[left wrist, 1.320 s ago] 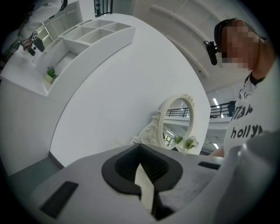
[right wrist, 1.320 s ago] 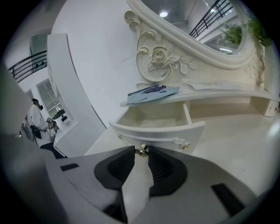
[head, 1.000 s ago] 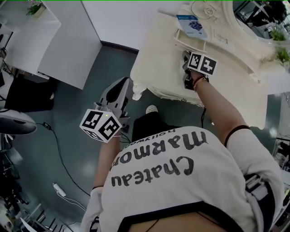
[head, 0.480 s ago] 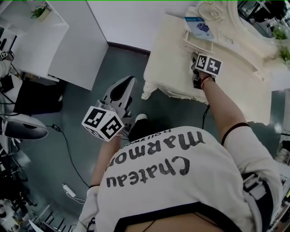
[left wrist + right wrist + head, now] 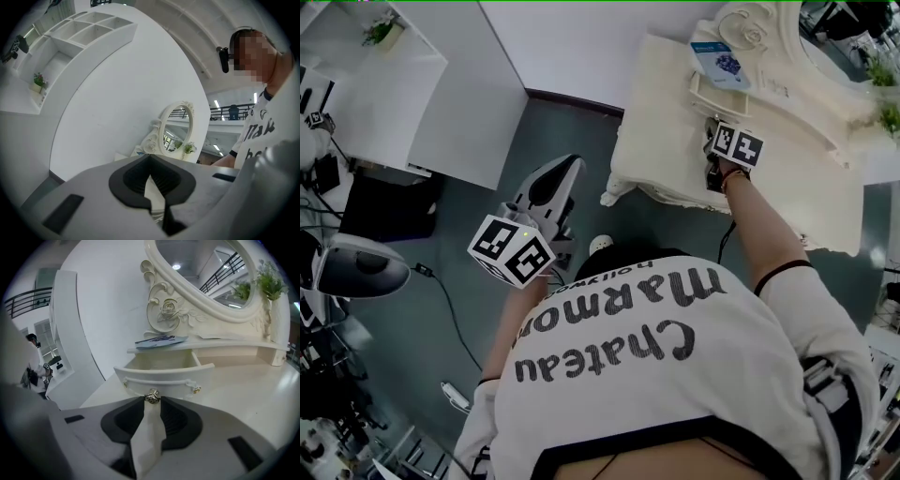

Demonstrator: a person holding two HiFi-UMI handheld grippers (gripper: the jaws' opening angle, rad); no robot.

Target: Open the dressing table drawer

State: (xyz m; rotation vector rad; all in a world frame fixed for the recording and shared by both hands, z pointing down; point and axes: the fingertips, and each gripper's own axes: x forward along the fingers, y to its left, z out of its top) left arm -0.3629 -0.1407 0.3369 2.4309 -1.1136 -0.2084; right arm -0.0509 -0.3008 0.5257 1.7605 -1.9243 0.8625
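Note:
The cream dressing table (image 5: 656, 122) stands at the upper right of the head view, with its oval mirror (image 5: 206, 273) behind. Its small top drawer (image 5: 164, 376) is pulled out, and the inside shows hollow. My right gripper (image 5: 152, 400) is shut on the drawer's metal knob (image 5: 152, 396), gripped at the pad tips; from the head it is seen at the drawer front, right gripper (image 5: 713, 122). My left gripper (image 5: 567, 167) hangs over the grey floor left of the table, apart from it. In its own view the left gripper (image 5: 150, 159) is shut with nothing between its pads.
A blue booklet (image 5: 159, 340) lies on the shelf above the drawer. A potted plant (image 5: 269, 284) stands by the mirror. White shelving (image 5: 441, 84) lines the left wall. A cable and power strip (image 5: 455, 394) trail on the floor. My shoe (image 5: 600, 246) shows below the table's edge.
My left gripper has risen a little and drifted toward the table. The right gripper has kept its hold on the knob, and the drawer stays out.

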